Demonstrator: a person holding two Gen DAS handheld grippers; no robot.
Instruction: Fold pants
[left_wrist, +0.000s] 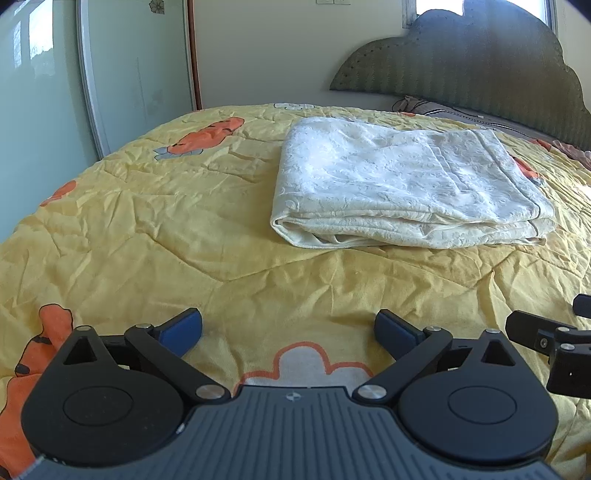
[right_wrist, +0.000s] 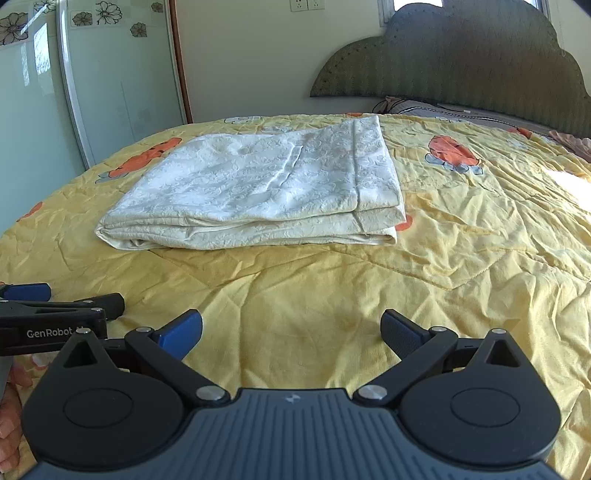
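Holding my left gripper (left_wrist: 288, 330) and right gripper (right_wrist: 291, 330) wide open and empty, I see the soft, light cream embossed folded pants (right_wrist: 258, 184) lying far on the yellow quilt (right_wrist: 332, 295); I would pinch the near layered edge.

Folded cream pants (right_wrist: 258, 188) lie on the yellow quilt (right_wrist: 461, 240), beyond the wide-spread, empty right claw (right_wrist: 291, 332).

Bedroom: quilted bed (left_wrist: 147, 229), padded headboard (left_wrist: 480, 62)

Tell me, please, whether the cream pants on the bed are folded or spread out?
Folded: the pants lie as a compact rectangle with stacked layers along the near edge.
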